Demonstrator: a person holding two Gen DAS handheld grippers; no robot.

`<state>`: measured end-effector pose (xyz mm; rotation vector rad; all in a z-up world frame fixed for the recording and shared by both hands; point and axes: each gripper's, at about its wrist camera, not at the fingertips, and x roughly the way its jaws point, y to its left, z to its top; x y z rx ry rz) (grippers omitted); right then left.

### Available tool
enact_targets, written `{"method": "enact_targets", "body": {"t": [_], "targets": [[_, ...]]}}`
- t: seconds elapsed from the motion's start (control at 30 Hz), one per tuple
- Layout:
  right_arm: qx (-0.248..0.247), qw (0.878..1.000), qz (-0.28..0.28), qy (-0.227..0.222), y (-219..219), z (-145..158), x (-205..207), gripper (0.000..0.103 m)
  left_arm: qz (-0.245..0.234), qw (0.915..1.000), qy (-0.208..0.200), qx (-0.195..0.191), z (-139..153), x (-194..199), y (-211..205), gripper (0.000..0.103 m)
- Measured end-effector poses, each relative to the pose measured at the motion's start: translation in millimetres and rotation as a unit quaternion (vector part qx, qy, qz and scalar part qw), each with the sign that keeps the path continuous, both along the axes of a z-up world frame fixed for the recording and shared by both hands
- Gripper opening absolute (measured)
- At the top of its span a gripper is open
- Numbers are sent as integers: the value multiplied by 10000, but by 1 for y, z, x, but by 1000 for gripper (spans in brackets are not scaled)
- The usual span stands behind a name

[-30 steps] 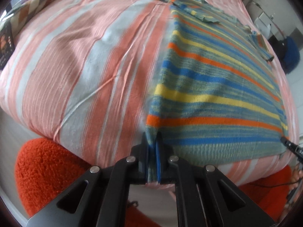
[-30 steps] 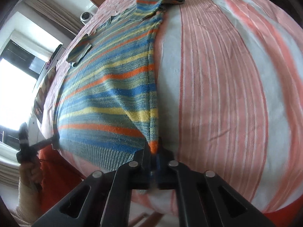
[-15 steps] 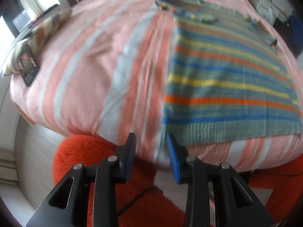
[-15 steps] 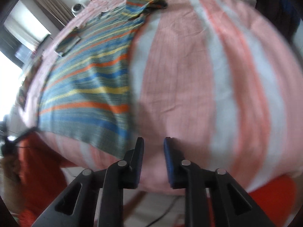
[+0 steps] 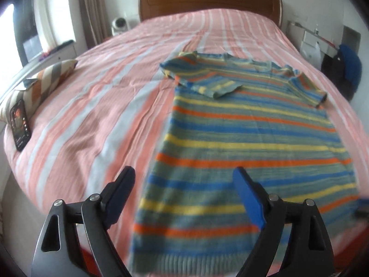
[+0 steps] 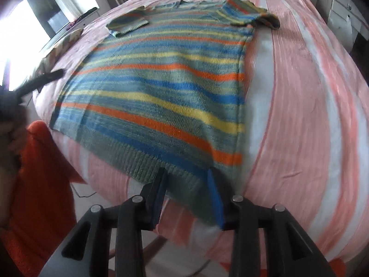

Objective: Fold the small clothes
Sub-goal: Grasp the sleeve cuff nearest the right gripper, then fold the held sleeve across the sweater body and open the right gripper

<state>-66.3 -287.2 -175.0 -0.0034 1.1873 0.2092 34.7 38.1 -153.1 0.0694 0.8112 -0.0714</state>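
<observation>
- Bedroom setting: my two wrist views look over a bed (image 5: 96, 106) with a pink, salmon and pale grey striped cover, a brown wooden headboard (image 5: 207, 2) at 12 o'clock in the left view.
- Striped sweater (image 5: 249, 143): knitted, short-sleeved, with bands of blue, yellow, orange and grey-green. It lies spread flat on the bed, ribbed hem nearest my claws, neckline towards the headboard. One sleeve is folded in over the chest, the other lies out to the side.
- Left claw (image 5: 184, 184): I read its jaws as wide apart, having just been opening. Nothing is pinched between them; they hover above the sweater's hem corner at 6 o'clock in the left view.
- Right claw (image 6: 187, 184): jaws partly apart, having just been opening. The opposite hem corner shows between the blue pads, but I see no pad pressing on it.
- Patterned cushion (image 5: 43, 80): at 9 o'clock in the left view, at the bed's edge.
- Phone (image 5: 20, 124): dark, screen lit, lying just beside the cushion.
- Orange fuzzy fabric (image 6: 43, 184): at 8 o'clock in the right view, beside the bed's edge.
- Blur: the near hem is smeared in both views.
</observation>
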Motion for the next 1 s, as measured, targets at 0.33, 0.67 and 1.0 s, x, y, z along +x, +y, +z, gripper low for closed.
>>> {"method": "enact_targets", "body": {"t": [0.33, 0.67, 1.0], "targets": [[-1410, 9800, 758, -1184, 2, 50, 168, 53, 91, 9997, 201, 50, -29, 9, 5, 99], [-923, 9927, 373, -685, -22, -24, 298, 15, 236, 9993, 264, -126, -38, 18, 9, 103], [-1135, 9499, -2475, -1535, -239, 71, 247, 3, 263, 9992, 255, -141, -38, 18, 9, 103]]}}
